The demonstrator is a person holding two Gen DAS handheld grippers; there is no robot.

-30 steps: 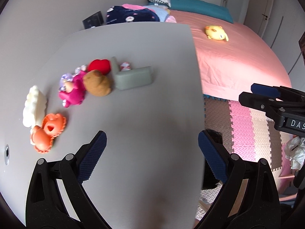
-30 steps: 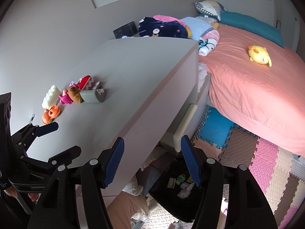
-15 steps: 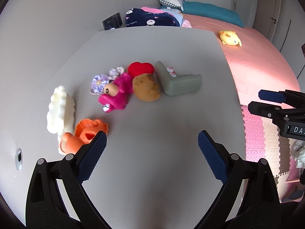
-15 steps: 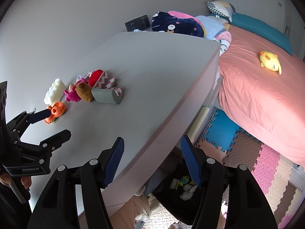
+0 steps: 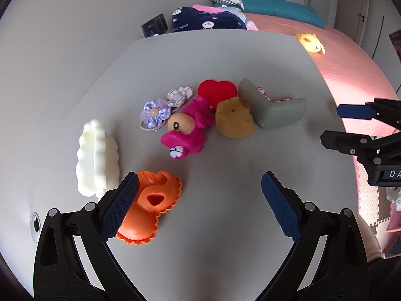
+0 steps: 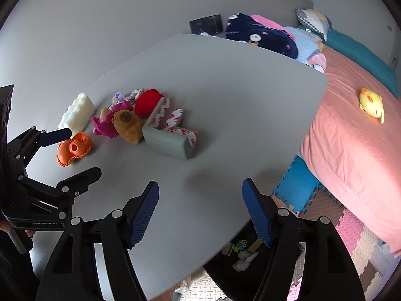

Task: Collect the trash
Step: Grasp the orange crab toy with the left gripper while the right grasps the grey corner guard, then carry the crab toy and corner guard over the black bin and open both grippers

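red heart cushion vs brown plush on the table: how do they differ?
The red heart cushion is plain bright red and heart-shaped; the brown plush is tan, rounded, with a small face. The heart lies farther back in the pile; the brown plush sits in front, beside the grey L-shaped foam piece. Both are soft toys on the grey table.

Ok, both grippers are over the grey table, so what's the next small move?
Probably ease the left gripper down over the orange scalloped plastic toy: its jaws stand open and empty, and that toy lies nearest, by its left jaw. The right gripper is also empty.
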